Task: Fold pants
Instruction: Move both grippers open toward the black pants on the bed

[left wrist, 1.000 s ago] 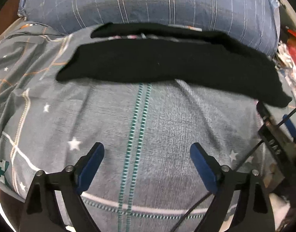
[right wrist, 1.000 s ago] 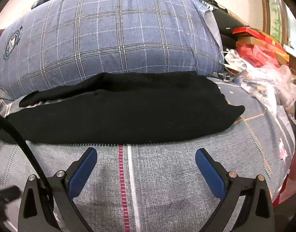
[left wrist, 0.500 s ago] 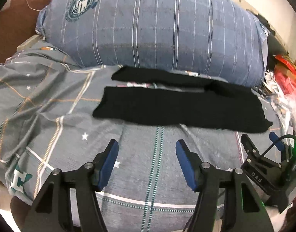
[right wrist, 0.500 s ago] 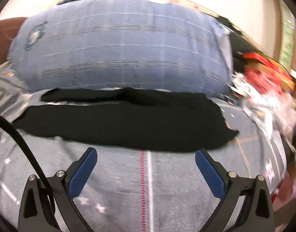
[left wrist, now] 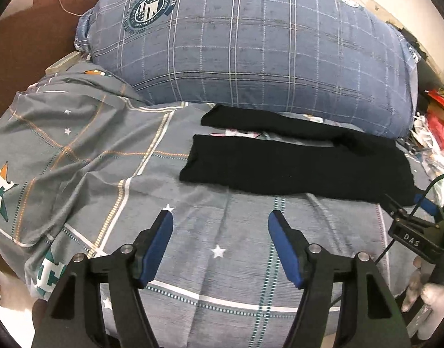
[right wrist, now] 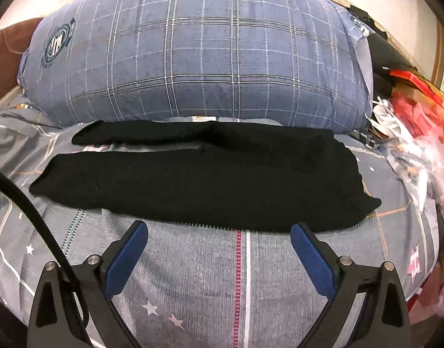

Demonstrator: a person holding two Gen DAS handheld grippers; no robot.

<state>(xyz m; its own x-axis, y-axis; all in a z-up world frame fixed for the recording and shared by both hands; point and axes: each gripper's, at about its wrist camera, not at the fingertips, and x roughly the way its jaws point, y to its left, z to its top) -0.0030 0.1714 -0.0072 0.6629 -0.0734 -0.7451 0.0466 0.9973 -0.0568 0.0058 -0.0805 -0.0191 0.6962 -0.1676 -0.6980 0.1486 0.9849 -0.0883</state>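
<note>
Black pants (left wrist: 294, 168) lie flat on the grey bed sheet, legs pointing left and slightly apart, waist at the right. They also show in the right wrist view (right wrist: 204, 185). My left gripper (left wrist: 220, 217) is open and empty, hovering above the sheet short of the pants. My right gripper (right wrist: 219, 227) is open and empty, its tips just short of the pants' near edge. The right gripper also shows at the right edge of the left wrist view (left wrist: 407, 211).
A large blue plaid pillow (left wrist: 251, 49) lies right behind the pants; it also shows in the right wrist view (right wrist: 198, 58). A brown headboard (left wrist: 27, 32) is at the left. Plastic bags and red packaging (right wrist: 416, 133) are piled at the bed's right side.
My left gripper has pulled back and up from the pants and its jaws have narrowed somewhat. My right gripper has risen a little and stays wide open.
</note>
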